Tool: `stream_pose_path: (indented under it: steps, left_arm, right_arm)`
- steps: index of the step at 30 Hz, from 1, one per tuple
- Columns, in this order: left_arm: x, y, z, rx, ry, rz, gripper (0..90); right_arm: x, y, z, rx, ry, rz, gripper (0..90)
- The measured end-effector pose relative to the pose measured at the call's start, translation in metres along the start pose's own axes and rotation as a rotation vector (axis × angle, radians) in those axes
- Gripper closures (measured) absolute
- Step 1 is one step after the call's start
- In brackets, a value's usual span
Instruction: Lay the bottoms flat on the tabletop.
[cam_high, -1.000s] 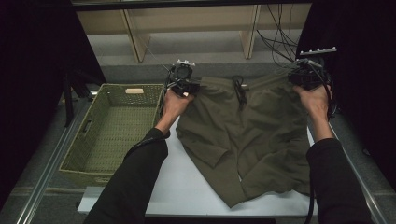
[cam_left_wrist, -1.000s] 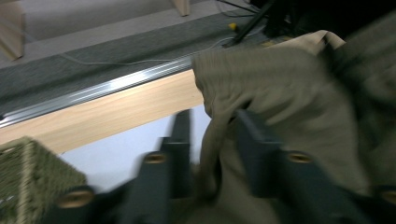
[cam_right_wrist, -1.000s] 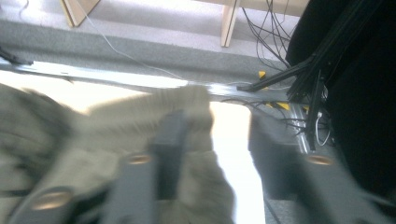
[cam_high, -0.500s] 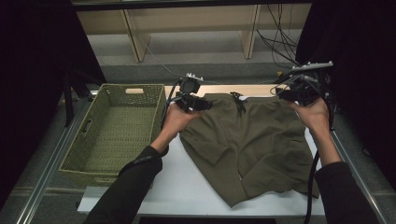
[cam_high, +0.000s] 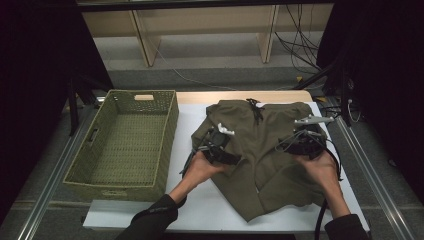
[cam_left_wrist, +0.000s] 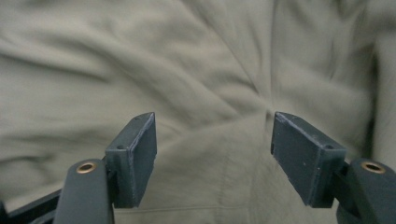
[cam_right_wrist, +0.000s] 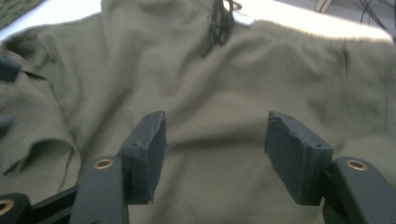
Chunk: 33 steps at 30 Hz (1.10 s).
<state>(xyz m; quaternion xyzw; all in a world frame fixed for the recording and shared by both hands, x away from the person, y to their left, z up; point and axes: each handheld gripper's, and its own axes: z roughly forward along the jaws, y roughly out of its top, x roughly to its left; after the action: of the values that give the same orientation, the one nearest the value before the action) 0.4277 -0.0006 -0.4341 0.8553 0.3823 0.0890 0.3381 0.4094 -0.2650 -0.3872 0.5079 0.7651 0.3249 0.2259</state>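
a: olive shorts (cam_high: 260, 150) lie flat on the white table (cam_high: 200, 205), waistband far, legs toward the person.
b: left gripper (cam_high: 216, 145) and right gripper (cam_high: 305, 142), jaws just opened and empty, sit mid-garment, equally near.

One shorts (cam_high: 260, 150); one basket (cam_high: 125, 142); two tongs (cam_high: 220, 142).
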Motion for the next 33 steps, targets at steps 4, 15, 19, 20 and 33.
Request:
stream_pose_path:
  steps: [4,15,19,20,33]
  left_arm:
    - [-0.009,-0.008,0.020,-0.004,0.021,0.064,48.1]
    - [-0.003,-0.038,-0.037,-0.072,-0.008,0.091,85.7]
    - [0.000,-0.065,-0.070,-0.061,-0.015,0.101,85.0]
    - [0.003,-0.075,-0.080,-0.055,-0.023,0.078,84.9]
    - [-0.001,-0.117,-0.093,0.083,0.045,0.117,80.7]
  right_arm:
    - [-0.001,-0.013,0.003,0.024,0.007,0.009,40.4]
    - [-0.006,-0.037,0.001,0.043,-0.011,0.051,41.7]
    - [-0.009,-0.048,-0.006,0.052,-0.031,0.061,41.7]
    - [-0.010,-0.051,-0.008,0.053,-0.038,0.067,41.7]
    - [-0.035,-0.085,-0.024,0.085,-0.098,0.170,41.9]
